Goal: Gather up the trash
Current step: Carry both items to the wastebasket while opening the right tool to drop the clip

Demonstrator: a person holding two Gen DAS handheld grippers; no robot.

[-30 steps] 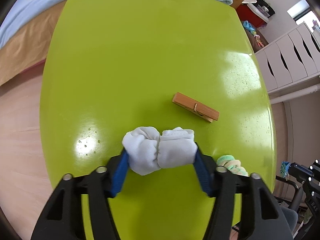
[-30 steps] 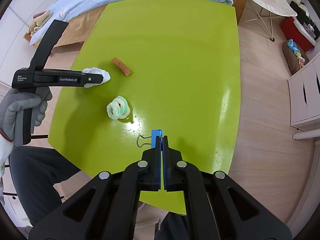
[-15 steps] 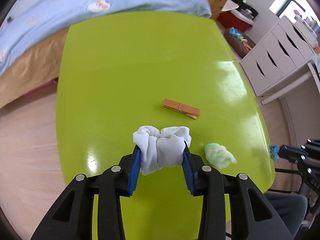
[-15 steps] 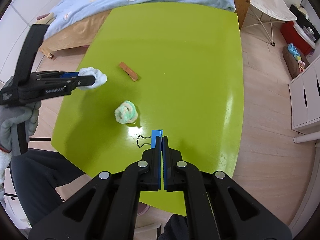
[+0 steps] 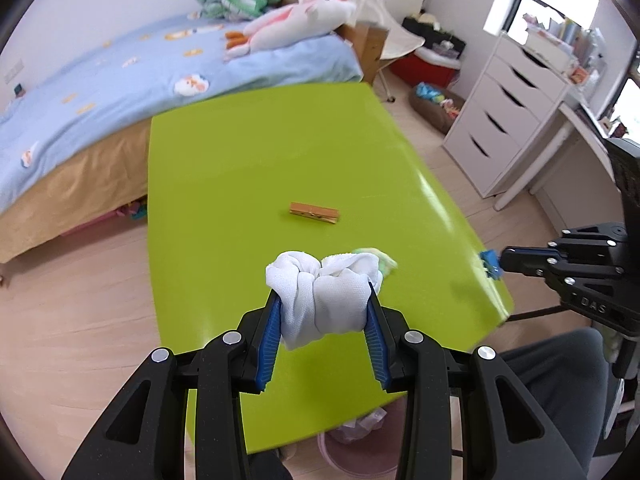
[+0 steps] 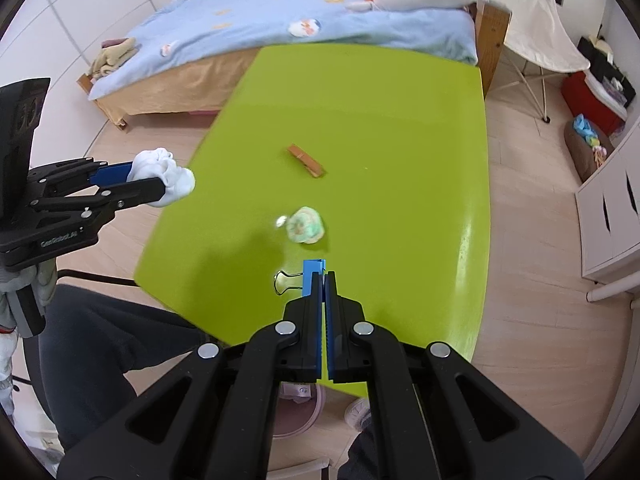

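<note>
A blue bed (image 5: pixel 120 80) runs behind the green table (image 5: pixel 248 168), and white drawers (image 5: pixel 508 128) stand to the table's right in the left wrist view. A pink bin (image 5: pixel 352 452) sits on the floor under the table's near edge, with crumpled waste inside.

The left gripper (image 5: pixel 324 312) is partly closed: its blue pads (image 5: pixel 270 332) press both sides of a white wad (image 5: pixel 324 296) of cloth or tissue, squeezing it into folds. In the right wrist view this gripper (image 6: pixel 160 184) is held level beside the table's left edge, clear of the surface, with the wad (image 6: pixel 166 176) bulging past the tips. A gloved hand (image 6: pixel 24 280) grips its handle at the picture's left edge, above the person's dark trouser leg (image 6: pixel 100 344).

The right gripper (image 6: pixel 323 280) has its jaws fully together, pinching a blue binder clip (image 6: pixel 312 276) whose wire loop sticks out to the left. It points steeply down over the near part of the table. In the left wrist view it (image 5: pixel 498 264) reaches in from the right at the table's edge, the clip (image 5: pixel 490 262) at its tip.

On the table lie a wooden clothespin (image 6: pixel 306 161) near the middle and a pale green and white wad (image 6: pixel 306 230) nearer the person, just beyond the clip.
</note>
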